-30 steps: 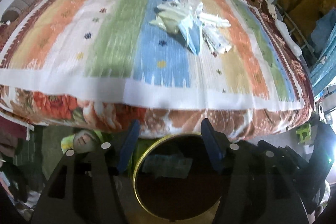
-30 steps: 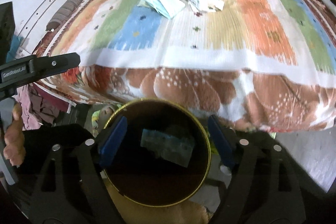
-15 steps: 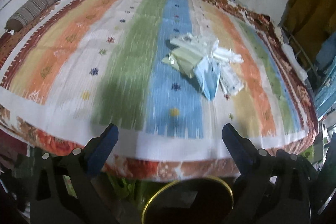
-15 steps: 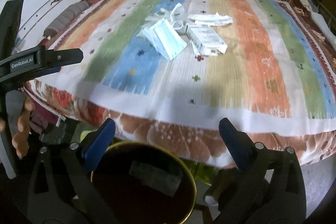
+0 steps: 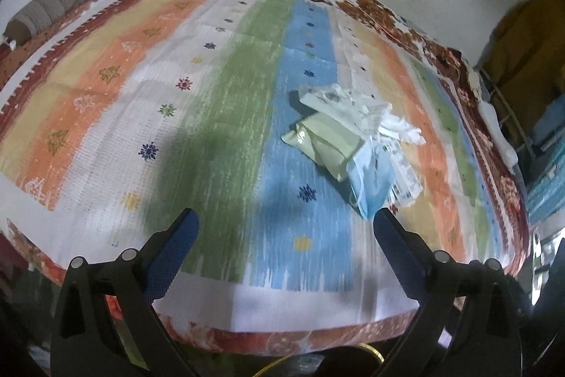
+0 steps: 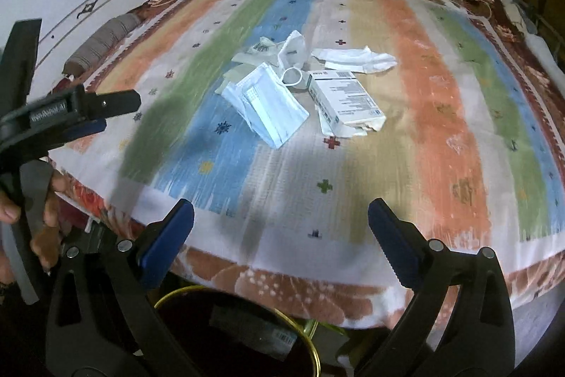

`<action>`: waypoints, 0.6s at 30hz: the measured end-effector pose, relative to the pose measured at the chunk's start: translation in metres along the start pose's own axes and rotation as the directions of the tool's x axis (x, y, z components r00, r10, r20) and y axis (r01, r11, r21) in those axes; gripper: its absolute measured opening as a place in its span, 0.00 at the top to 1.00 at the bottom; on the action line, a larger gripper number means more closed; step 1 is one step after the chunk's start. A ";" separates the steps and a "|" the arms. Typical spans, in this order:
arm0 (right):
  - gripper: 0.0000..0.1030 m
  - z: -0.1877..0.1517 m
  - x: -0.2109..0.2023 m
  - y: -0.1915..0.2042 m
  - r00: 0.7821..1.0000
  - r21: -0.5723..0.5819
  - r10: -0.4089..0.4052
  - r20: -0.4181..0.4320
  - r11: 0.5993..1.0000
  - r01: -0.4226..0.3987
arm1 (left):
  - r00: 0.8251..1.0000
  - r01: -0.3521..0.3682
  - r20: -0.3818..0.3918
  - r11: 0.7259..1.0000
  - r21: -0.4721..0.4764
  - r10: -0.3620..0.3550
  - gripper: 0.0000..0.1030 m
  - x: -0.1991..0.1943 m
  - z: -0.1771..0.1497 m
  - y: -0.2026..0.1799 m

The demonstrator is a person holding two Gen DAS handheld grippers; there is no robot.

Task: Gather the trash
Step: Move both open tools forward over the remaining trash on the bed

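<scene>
Both jaws have just been opening and now stand wide with nothing between them. The left hand-held gripper (image 5: 286,227) hangs over the near edge of the bed (image 5: 212,101); the trash pile (image 5: 356,136) lies just ahead of its right finger. Ahead of the right hand-held gripper (image 6: 280,216), a blue face mask (image 6: 272,110) and a white carton (image 6: 344,98) lie touching. The dark bin (image 6: 226,334) sits below, near its left finger.

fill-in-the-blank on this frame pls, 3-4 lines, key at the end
1. The trash pile lies on the striped ____.
2. Both the left gripper and the right gripper are ____.
3. The face mask lies mostly on the ____ stripe.
4. The bin at the bed's edge has a ____ rim.

Missing words: bedspread; open; blue; gold
</scene>
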State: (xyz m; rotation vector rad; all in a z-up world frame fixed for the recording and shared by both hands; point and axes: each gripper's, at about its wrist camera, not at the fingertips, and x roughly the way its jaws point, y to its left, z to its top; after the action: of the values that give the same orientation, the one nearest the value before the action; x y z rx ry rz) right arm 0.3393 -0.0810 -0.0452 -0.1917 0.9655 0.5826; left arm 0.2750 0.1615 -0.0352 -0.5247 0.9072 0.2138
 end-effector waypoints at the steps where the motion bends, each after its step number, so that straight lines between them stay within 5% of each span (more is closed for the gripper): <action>1: 0.09 0.004 0.004 0.001 1.000 -0.003 0.003 0.005 1.000 -0.003 | 1.000 0.007 0.002 1.000 -0.008 -0.007 0.06 0.000 0.002 0.001; 18: 0.10 0.041 0.051 0.015 0.995 -0.052 -0.068 0.068 0.996 0.072 | 0.991 0.127 -0.033 0.986 -0.104 -0.131 0.06 0.053 0.038 0.008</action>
State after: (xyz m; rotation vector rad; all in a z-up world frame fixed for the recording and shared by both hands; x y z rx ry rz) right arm 0.3824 -0.0325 -0.0623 -0.2525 0.8759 0.5479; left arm 0.3303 0.1856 -0.0604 -0.6820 0.9007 0.1325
